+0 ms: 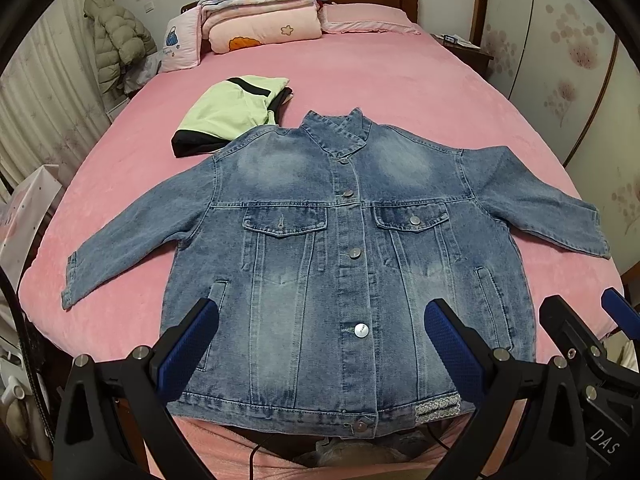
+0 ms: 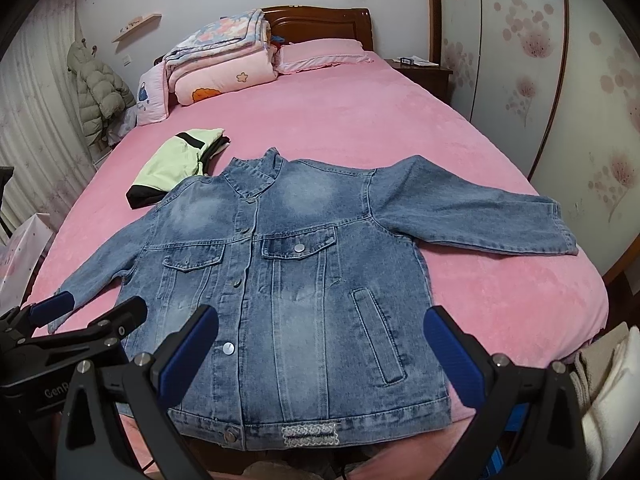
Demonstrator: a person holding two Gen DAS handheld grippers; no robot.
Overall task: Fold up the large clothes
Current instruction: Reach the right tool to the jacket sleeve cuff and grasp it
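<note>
A pink bed (image 1: 400, 92) fills both views. The denim jacket (image 1: 344, 248) lies flat at its centre, buttoned, front up, sleeves spread toward nine and three o'clock; no fold is made yet. At eleven o'clock a green garment (image 1: 228, 108) sits already folded. The left gripper (image 1: 320, 344) and right gripper (image 2: 320, 344) hover over the hem at six o'clock, jaws wide apart, gripping nothing.

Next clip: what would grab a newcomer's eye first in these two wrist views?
A blue denim jacket lies spread flat, front up and buttoned, sleeves out, on the near end of a pink bed. Beside its collar sits a folded pale green garment, with stacked quilts at the headboard. Both grippers, left and right, hover over the hem, jaws open.
</note>
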